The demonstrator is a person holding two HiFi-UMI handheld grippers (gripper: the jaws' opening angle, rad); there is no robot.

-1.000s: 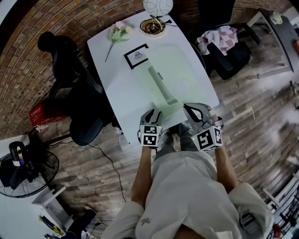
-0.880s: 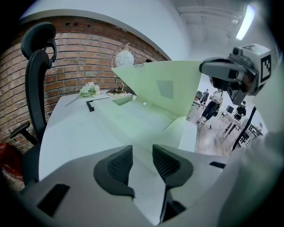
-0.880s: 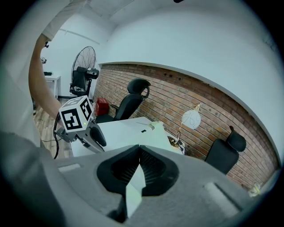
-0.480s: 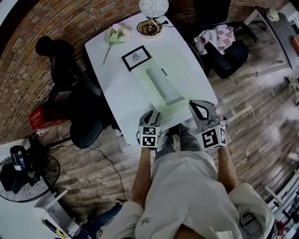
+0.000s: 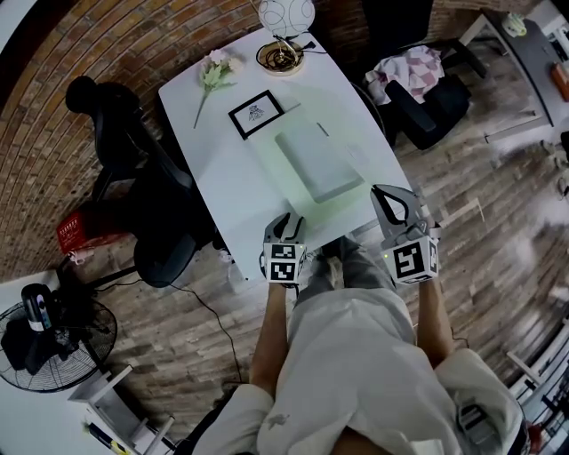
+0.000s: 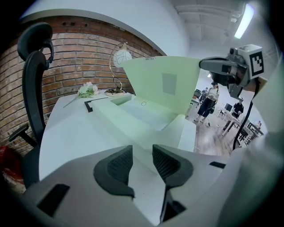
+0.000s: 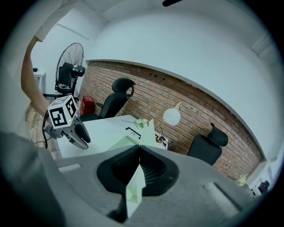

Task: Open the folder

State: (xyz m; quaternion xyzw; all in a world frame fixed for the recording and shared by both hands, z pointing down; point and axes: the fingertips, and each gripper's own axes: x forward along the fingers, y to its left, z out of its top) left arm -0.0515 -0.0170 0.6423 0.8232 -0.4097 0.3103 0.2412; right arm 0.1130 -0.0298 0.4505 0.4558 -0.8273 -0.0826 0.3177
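Right gripper [image 5: 382, 192]: jaws together, clamped on the cover of the folder [image 5: 316, 164]. The right gripper view shows the thin pale green sheet pinched edge-on between the pads. The gripper sits just off the counter [image 5: 209, 169] at its near-right corner, above the surface.

Left gripper [image 5: 289, 219]: jaws apart, nothing pinched. It hangs at the counter's near edge, pointing down at the folder's near end. Only pale folder and counter surface shows through the gap. Can't tell if the tips touch anything.

Folder: pale green, on the right half of the counter, between the framed picture [image 5: 256, 113] and the near edge. The base lies flat. The cover is raised and tilted up off it, part open, with its free edge in the right gripper.

Rest of the counter:
- The framed picture lies just beyond the folder's far-left corner.
- A flower [image 5: 216, 69] lies near the far-left corner.
- A lamp [image 5: 286, 16] with a white globe stands at the far edge.

A black office chair [image 5: 133, 169] sits against the counter's left edge. A fan [image 5: 49, 342] stands on the floor, well apart from it.
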